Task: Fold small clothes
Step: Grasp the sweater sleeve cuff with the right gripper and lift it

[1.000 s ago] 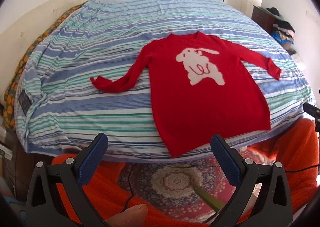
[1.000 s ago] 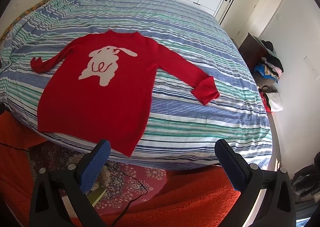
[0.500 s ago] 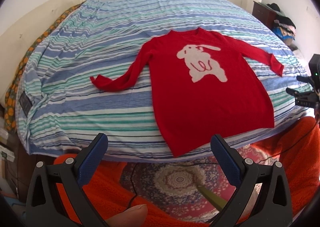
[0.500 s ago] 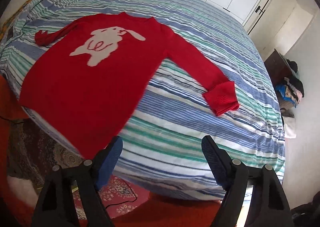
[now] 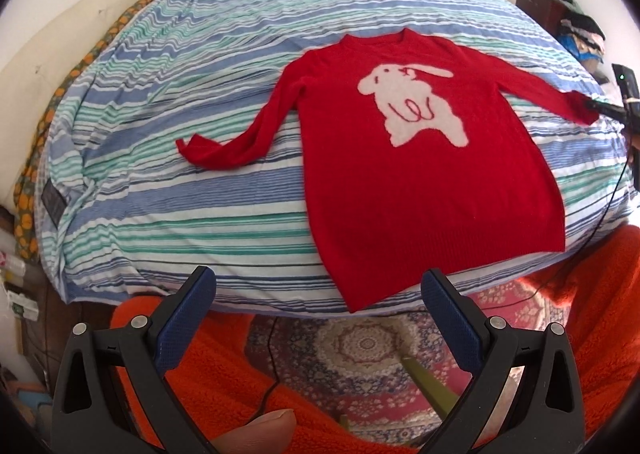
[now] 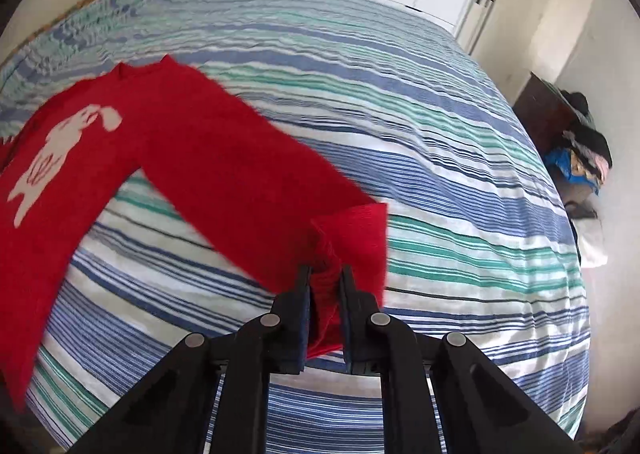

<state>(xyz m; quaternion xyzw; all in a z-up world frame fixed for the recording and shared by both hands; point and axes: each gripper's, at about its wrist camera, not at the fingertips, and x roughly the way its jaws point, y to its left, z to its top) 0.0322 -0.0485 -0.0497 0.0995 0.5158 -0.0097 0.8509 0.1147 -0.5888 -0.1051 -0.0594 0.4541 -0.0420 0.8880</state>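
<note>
Right wrist: clothes pile (image 6: pixel 580 157) beside striped bed (image 6: pixel 460 181), well clear.

No readable text anywhere; dark tag (image 5: pixel 53 201) on bedspread (image 5: pixel 200 93) edge too small to make out; sweater (image 5: pixel 420 173) bearing only a white rabbit figure, no lettering

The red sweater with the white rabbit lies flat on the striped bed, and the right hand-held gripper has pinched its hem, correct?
Not quite. The right hand-held gripper has pinched the cuff of a sleeve, not the hem; the right wrist view shows this. Its jaws have just been closing onto that cuff. The rest holds: the red sweater with the white rabbit lies flat on the striped bed.
</note>
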